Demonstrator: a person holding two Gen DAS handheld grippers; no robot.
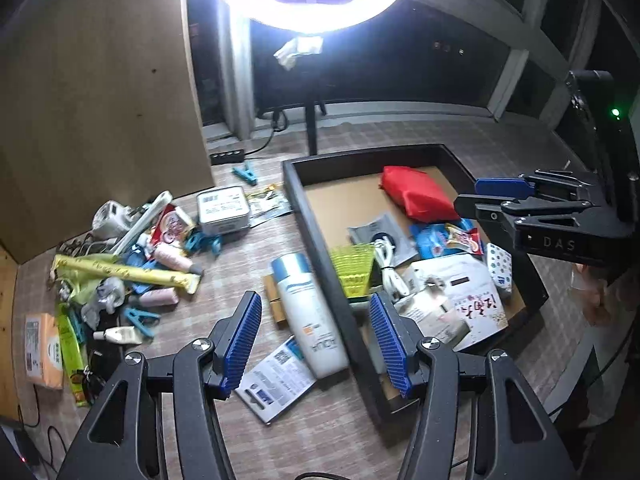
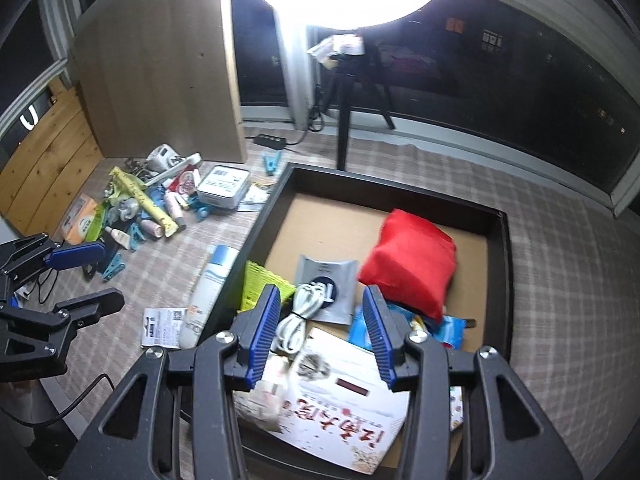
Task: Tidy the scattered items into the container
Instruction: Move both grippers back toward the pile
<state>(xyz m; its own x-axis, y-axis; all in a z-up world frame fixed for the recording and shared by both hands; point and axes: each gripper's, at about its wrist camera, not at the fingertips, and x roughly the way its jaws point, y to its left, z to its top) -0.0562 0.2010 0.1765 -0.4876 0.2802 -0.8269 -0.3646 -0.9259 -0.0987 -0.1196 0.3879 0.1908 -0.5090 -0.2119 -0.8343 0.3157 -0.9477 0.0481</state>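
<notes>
Two grippers hang over the checked desk (image 1: 320, 432), both with jaws spread wide and holding nothing. One black tray (image 2: 505, 264) sits on the desk; inside lie one red pouch (image 2: 412, 258), one white coiled cable (image 2: 304, 312), one yellow-green basket (image 2: 260, 284), one grey packet (image 2: 326, 276) and one white printed bag (image 2: 340, 412). The right gripper (image 2: 322, 336) hovers above the cable and bag, touching neither. The left gripper (image 1: 316, 344) hovers over one white bottle (image 1: 308, 312) lying just outside the tray's left wall, beside one paper card (image 1: 276, 380). Farther left, one heap holds a long yellow packet (image 1: 128, 272), one tin (image 1: 222, 210) and several blue clothes pegs (image 1: 140, 318).
</notes>
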